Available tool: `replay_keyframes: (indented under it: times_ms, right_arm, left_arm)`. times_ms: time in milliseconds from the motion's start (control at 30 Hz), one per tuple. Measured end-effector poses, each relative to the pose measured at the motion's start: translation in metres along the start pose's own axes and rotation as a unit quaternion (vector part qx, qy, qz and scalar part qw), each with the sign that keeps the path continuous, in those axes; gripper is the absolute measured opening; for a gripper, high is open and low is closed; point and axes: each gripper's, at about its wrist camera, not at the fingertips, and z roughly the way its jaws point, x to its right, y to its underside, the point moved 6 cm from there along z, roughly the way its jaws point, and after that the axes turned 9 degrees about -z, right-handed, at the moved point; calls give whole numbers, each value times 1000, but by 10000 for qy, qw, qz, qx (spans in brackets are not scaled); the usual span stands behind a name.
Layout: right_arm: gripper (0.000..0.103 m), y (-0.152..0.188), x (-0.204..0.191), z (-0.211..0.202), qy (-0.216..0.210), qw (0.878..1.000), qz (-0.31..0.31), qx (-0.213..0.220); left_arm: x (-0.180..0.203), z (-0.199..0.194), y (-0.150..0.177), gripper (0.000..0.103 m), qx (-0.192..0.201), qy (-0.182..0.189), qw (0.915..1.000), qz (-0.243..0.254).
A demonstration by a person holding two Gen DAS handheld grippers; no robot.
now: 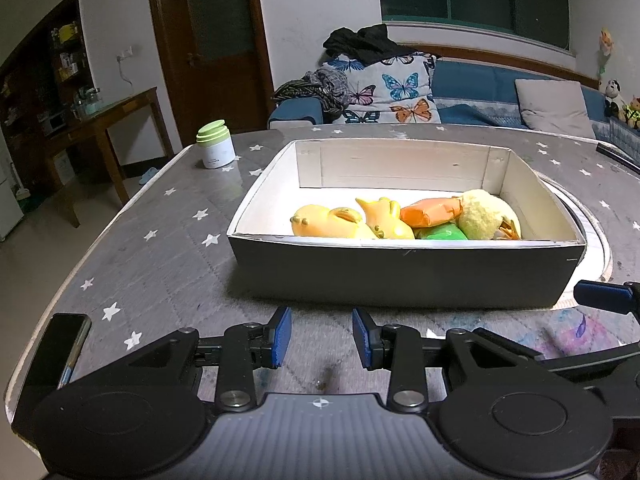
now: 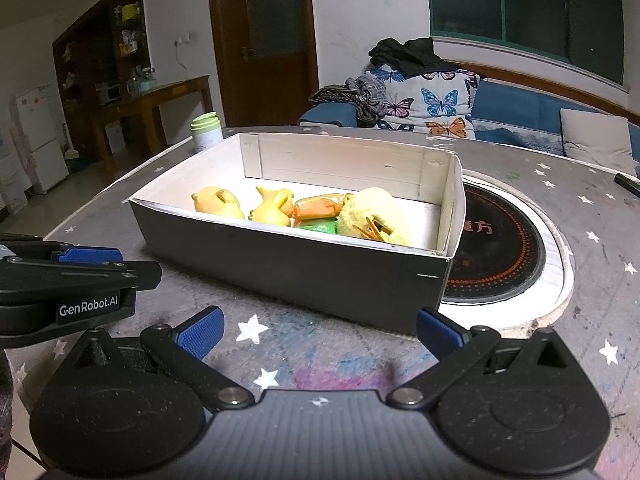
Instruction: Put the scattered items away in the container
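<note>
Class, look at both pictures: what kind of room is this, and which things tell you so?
Most likely a home living room: a blue sofa with a butterfly cushion, a wooden door, and plush toys by the wall.

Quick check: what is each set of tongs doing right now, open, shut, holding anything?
Left tongs: open, nothing between the pads, short of the box.
Right tongs: open wide, empty, also short of the box.

Green packet [image 1: 442, 234] mostly hidden by toys [image 1: 400, 220]
</note>
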Motion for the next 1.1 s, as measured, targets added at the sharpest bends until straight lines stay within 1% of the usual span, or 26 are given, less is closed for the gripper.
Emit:
replay_keyframes:
  times_ms: [567,1100]
  right_arm:
    - [103,-6,10,17,54,9998,136,-117]
    - [103,-3,9,23,49,9994,225,-247]
  left_arm:
    - [7,19,-11,37,-133,42,9998,114]
    - [15,32,-10,37,-297,60,9991,284]
